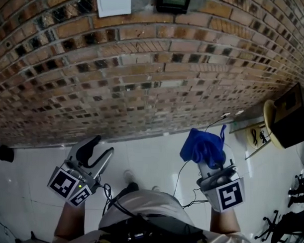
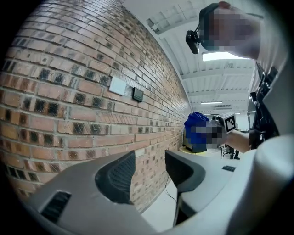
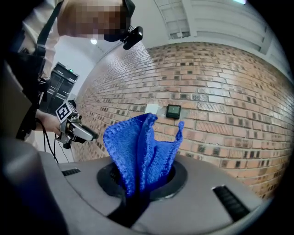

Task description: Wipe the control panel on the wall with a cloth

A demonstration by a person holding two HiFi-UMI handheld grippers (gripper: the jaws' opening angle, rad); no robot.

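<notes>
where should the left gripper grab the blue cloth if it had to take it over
Probably the loose bunched top of the cloth, coming in from the left: that part sticks out free past the right gripper, whose jaws are shut on its lower end.

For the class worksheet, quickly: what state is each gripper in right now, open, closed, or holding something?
Left gripper: open, nothing between its jaws.
Right gripper: shut on the blue cloth.

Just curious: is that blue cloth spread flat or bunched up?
Bunched: the blue cloth stands in crumpled folds, pinched between the right gripper's jaws.
</notes>
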